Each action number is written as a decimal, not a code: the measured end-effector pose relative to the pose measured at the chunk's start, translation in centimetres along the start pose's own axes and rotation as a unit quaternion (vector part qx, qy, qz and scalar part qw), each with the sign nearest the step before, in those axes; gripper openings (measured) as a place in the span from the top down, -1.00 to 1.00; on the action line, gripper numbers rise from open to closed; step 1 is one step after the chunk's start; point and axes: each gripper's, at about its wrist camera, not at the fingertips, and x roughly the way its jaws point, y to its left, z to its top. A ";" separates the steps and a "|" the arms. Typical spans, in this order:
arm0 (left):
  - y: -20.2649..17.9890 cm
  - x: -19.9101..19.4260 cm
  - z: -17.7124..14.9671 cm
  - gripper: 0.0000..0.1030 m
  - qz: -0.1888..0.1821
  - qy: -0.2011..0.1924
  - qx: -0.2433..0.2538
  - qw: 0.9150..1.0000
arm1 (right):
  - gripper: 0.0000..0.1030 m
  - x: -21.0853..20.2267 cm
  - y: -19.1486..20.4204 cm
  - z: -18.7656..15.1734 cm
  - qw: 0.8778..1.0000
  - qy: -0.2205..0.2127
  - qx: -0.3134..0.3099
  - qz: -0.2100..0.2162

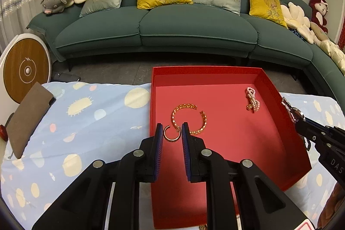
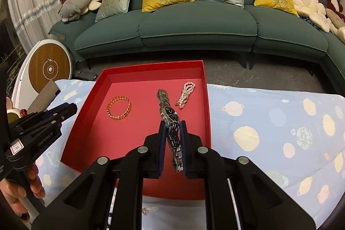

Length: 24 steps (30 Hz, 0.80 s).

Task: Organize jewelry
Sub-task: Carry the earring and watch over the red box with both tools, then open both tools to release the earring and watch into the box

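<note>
Right gripper (image 2: 173,124) clamps silver watch (image 2: 170,115) by its band above red tray (image 2: 207,113). Left gripper (image 1: 171,128) parted, empty, straddling small gold ring (image 1: 171,135) on tray floor.

We see even, soft indoor light in both views, fairly bright, with no hard shadows. The red box (image 1: 267,83) casts only faint shade along its inner walls. Small highlights glint on the watch (image 2: 170,115) and on the round metal bolts. Fisheye distortion bows the sofa (image 1: 172,25) and darkens the corners to black. Focus stays reasonably sharp throughout, slightly softer toward the edges.
</note>
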 end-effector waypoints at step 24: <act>-0.4 4.4 0.0 0.33 -0.009 0.019 0.013 1.000 | 0.70 5.7 -0.9 -0.6 1.000 0.006 0.011 0.008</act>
